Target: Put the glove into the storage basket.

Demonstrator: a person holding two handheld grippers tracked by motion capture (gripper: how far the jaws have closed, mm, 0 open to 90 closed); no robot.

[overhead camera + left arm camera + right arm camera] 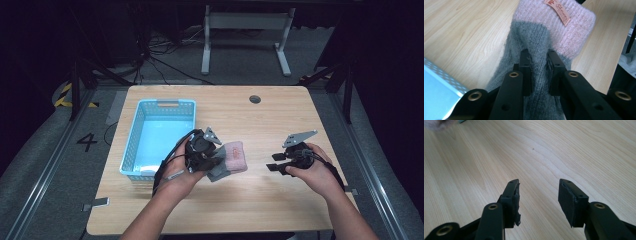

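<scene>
A grey and pink sock (541, 50) lies on the wooden table (280, 195) just right of the blue basket (159, 137). The left gripper (538, 67) pinches its grey part. The right gripper (539, 200) hovers well apart over bare wood, jaws spread, holding nothing

The left gripper (216, 161) covers part of a grey and pink sock (235, 156). The sock's label (557, 11) has lettering too blurred to read, possibly a brand name.
</scene>
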